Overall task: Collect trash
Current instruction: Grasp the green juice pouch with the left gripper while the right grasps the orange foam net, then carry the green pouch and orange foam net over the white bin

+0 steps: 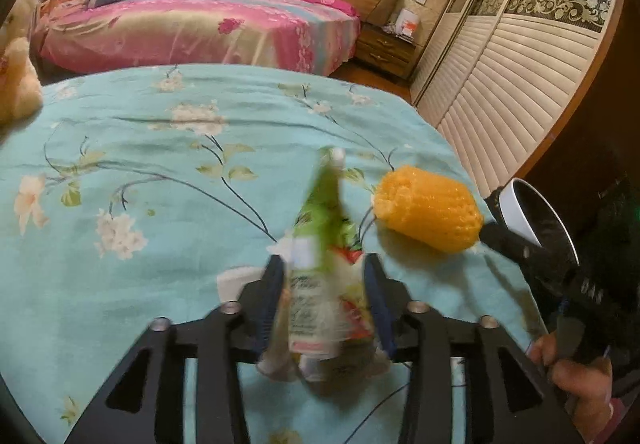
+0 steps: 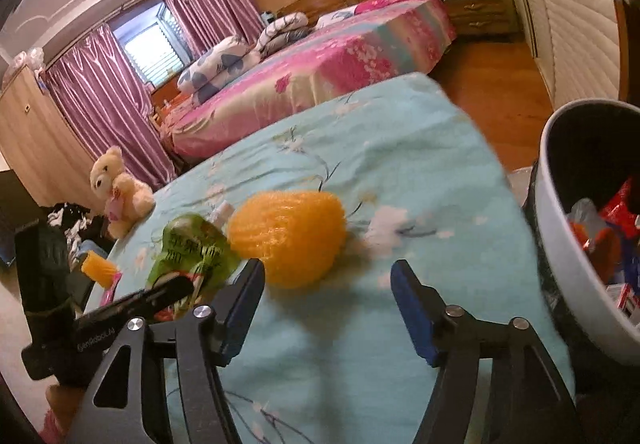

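One green wrapper (image 1: 326, 244) is recorded between the blue pads of the left gripper (image 1: 325, 286), which is clamped on it; the wrapper is blurred, its print cannot be read, and its lower end is hidden behind the gripper frame. One yellow foam net (image 1: 430, 214) is listed on the floral turquoise cloth (image 1: 160, 164) of the table, near its right edge, just beside the wrapper and apart from both grippers. The right gripper (image 2: 328, 294) is held with its fingers spread wide and nothing between them, the foam net (image 2: 290, 238) lying just beyond the tips. One white bin (image 2: 560, 228) is noted off the table's right edge, cut off by the frame; crumpled red and clear packaging is seen inside, the pieces too jumbled to be counted. One plush bear (image 2: 118, 190) is seated at the far left corner of the cloth. One small orange item (image 2: 98, 268) is partly hidden behind the left gripper and cannot be identified.
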A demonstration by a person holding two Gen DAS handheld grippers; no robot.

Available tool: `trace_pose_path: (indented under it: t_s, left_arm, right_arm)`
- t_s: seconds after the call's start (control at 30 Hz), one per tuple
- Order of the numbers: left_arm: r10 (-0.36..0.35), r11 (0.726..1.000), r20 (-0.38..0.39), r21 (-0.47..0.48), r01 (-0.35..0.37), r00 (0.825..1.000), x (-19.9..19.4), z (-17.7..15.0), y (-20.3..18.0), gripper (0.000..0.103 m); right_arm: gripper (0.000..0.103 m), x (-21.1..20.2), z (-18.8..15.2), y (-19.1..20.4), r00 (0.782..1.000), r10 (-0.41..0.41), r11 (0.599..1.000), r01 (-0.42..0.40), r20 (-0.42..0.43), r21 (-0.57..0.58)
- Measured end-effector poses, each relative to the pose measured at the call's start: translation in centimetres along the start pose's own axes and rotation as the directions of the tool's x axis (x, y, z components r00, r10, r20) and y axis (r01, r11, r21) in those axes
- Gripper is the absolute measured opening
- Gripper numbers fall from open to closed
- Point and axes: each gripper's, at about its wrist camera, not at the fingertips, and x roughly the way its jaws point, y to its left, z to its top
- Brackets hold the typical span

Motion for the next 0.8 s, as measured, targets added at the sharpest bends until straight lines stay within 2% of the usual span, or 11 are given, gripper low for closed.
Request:
trace_pose_path:
  t_s: [0.07, 0.17, 0.27, 0.33, 0.4, 0.43, 0.5, 0.8]
  left_arm:
    - [-0.010, 1.000, -0.008, -0.003, 0.010, 1.000, 0.2, -0.4, -0.1, 0.048]
    - [-0.022, 1.000, -0.013, 0.009, 0.022, 1.000, 0.5, -0.9, -0.6, 0.050]
    - [-0.018, 0.999, -0.007, 0.028, 0.018, 1.000, 0.6, -1.0, -1.1, 0.046]
    - [-0.040, 0.999, -0.005, 0.024, 0.040, 0.999, 0.5, -0.9, -1.0, 0.036]
    - [-0.038, 0.999, -0.002, 0.025, 0.038, 0.999, 0.5, -0.9, -0.9, 0.036]
    - [-0.037, 0.999, -0.001, 0.027, 0.037, 0.999, 0.5, -1.0, -0.9, 0.035]
    - [-0.033, 0.999, 0.002, 0.031, 0.033, 0.999, 0.4, -1.1, -1.0, 0.035]
    - [-0.055, 0.998, 0.012, 0.039, 0.054, 0.998, -0.7, -1.4, -1.7, 0.034]
  right_arm:
    - [0.078, 0.7, 0.5, 0.0, 1.000, 0.015, 1.000, -0.015, -0.009, 0.010]
    - [0.078, 2.3, 1.1, -0.2, 0.999, 0.045, 0.998, -0.044, -0.029, 0.049]
    - [0.078, 3.8, 1.2, 0.0, 0.996, 0.066, 0.996, -0.062, -0.059, 0.070]
    - [0.072, 4.4, 0.7, 0.4, 0.994, 0.077, 0.995, -0.072, -0.084, 0.062]
    - [0.046, 4.4, 0.3, 0.8, 0.992, 0.081, 0.996, -0.077, -0.093, 0.049]
    - [0.045, 4.1, 0.1, 0.9, 0.993, 0.080, 0.996, -0.076, -0.091, 0.047]
    - [0.035, 3.5, -0.2, 0.9, 0.993, 0.085, 0.996, -0.081, -0.083, 0.046]
    - [0.033, -0.9, -1.5, 0.4, 0.997, 0.077, 0.995, -0.076, -0.010, 0.064]
